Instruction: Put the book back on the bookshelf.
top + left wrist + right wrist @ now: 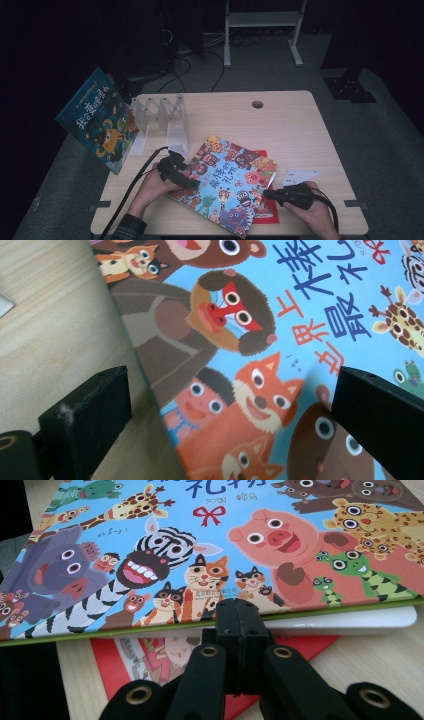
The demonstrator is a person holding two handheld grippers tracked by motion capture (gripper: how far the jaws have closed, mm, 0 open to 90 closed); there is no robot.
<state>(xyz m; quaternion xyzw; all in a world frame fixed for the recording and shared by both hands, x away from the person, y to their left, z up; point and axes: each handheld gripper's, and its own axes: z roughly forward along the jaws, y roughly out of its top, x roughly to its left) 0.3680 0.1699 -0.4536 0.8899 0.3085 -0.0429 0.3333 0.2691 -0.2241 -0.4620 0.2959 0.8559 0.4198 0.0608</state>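
Nearest the high view, two forearms come in from the bottom edge, each hand carrying a gripper toward the animal picture book (231, 187) that lies flat on the near middle of the counter (290, 125). The left gripper (186, 181) is set at the book's left edge with its jaws held well apart, one over bare wood and one over the cover, so nothing is gripped yet. The right gripper (270, 192) is seen at the book's right edge with its jaws pressed together against that edge; whether any of the cover is pinched cannot be told. Beneath the book a red book (266, 209) is partly covered. At the far left a clear book rack (162, 120) stands with a blue book (97, 122) leaning at its left side. Judged from this, one book seems already stored, while the picture book has not been lifted and the red one waits. The red book's cover is mostly hidden, and the white shape (299, 176) near the right hand is hard to identify.
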